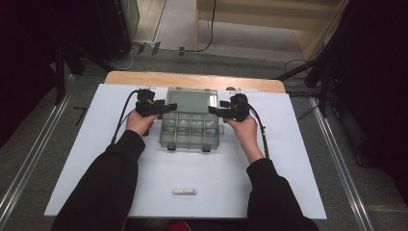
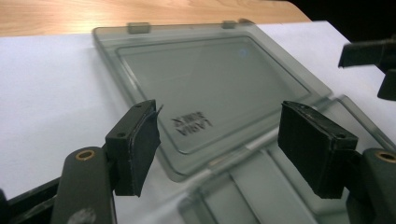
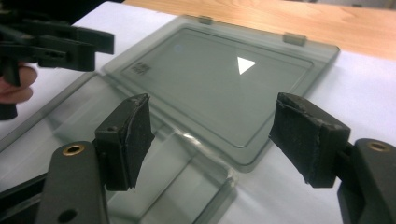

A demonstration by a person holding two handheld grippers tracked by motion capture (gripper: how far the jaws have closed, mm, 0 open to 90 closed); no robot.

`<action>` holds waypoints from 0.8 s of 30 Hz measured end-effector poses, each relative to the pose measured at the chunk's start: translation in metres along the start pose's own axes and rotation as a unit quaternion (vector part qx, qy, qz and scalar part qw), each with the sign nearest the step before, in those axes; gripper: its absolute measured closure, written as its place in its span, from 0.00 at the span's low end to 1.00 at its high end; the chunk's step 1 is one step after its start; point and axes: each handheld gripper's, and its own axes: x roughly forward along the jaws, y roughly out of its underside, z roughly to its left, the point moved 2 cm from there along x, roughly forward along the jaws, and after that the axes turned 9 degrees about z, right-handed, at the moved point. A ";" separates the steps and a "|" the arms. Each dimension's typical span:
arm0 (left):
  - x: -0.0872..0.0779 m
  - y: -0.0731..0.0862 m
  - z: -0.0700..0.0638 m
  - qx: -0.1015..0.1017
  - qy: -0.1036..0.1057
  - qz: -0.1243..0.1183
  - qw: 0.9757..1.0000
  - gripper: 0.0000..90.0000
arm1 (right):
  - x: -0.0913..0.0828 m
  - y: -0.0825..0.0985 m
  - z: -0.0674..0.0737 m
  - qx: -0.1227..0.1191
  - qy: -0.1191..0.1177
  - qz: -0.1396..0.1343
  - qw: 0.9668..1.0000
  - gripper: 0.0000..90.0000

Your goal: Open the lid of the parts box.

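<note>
A smoky clear compartment box (image 1: 190, 131) lies on the white sheet with its lid (image 1: 188, 100) folded flat behind it. My left gripper (image 1: 166, 107) hovers at the box's left side near the hinge, pointing inward. My right gripper (image 1: 214, 111) mirrors it at the right side. In the left gripper view the left gripper (image 2: 219, 135) stands open above the lid (image 2: 205, 79), with nothing between its pads. In the right gripper view the right gripper (image 3: 212, 130) is likewise open over the lid (image 3: 219, 88), empty. Each view shows the other gripper farther off.
A small white bar (image 1: 184, 191) lies near the sheet's front edge. The white sheet (image 1: 96, 159) covers most of the wooden table (image 1: 192, 79). Dark stands and cables surround the table on the floor.
</note>
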 end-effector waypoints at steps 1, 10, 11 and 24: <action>0.000 0.000 0.000 0.000 0.000 0.000 1.000 0.32 | 0.000 0.000 0.000 0.000 0.000 0.000 1.000 0.32; -0.018 0.011 -0.011 0.018 0.031 0.002 0.999 0.32 | -0.022 0.007 0.030 -0.048 -0.017 -0.010 0.999 0.34; -0.020 0.012 -0.012 0.020 0.031 0.003 0.999 0.32 | -0.023 0.008 0.031 -0.051 -0.018 -0.008 0.999 0.34; -0.034 0.030 -0.035 0.040 0.059 0.001 0.997 0.32 | -0.029 0.025 0.047 -0.064 -0.040 0.004 0.997 0.35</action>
